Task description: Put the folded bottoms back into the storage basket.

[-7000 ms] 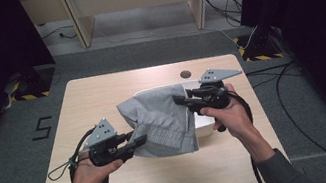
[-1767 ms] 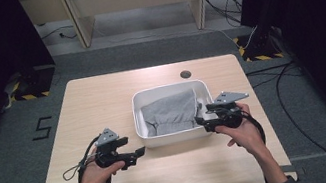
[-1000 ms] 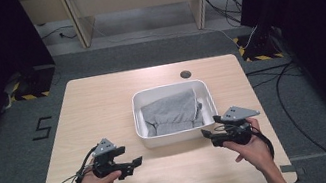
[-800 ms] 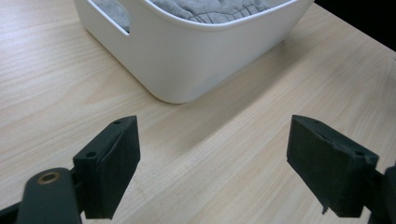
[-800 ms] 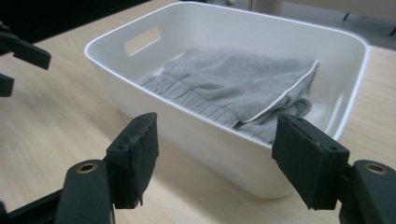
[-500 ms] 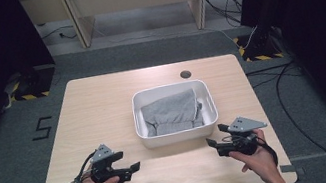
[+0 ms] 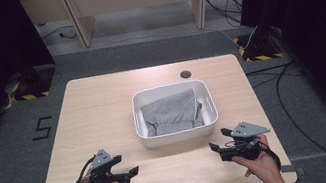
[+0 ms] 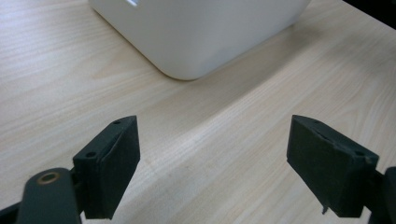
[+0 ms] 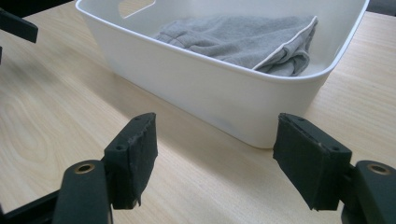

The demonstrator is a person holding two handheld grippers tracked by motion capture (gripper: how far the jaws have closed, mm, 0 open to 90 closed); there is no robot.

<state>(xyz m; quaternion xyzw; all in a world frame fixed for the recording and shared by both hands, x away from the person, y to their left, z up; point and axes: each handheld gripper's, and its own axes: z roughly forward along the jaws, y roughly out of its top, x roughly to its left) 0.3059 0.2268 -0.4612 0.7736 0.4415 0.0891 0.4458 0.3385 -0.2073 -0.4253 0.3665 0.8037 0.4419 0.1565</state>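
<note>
Dark room, wooden table [image 7: 103, 107], grey floor around it. I'm holding the right gripper [image 7: 217, 145] low over the near right of the table, jaws spread wide with nothing between them; they have just been opening a little more. The left gripper [image 7: 133, 171] is sitting at the near left, jaws wide and empty too. Both are parked clear of the white plastic tub [image 7: 179, 137], probably because the job looks finished. The grey garment [image 7: 171, 113] is lying folded inside the tub, one white-edged corner bunching toward the tub's right wall. Bare wood is running all around the tub, so I'm seeing plenty of room to pull either hand off the near edge.
</note>
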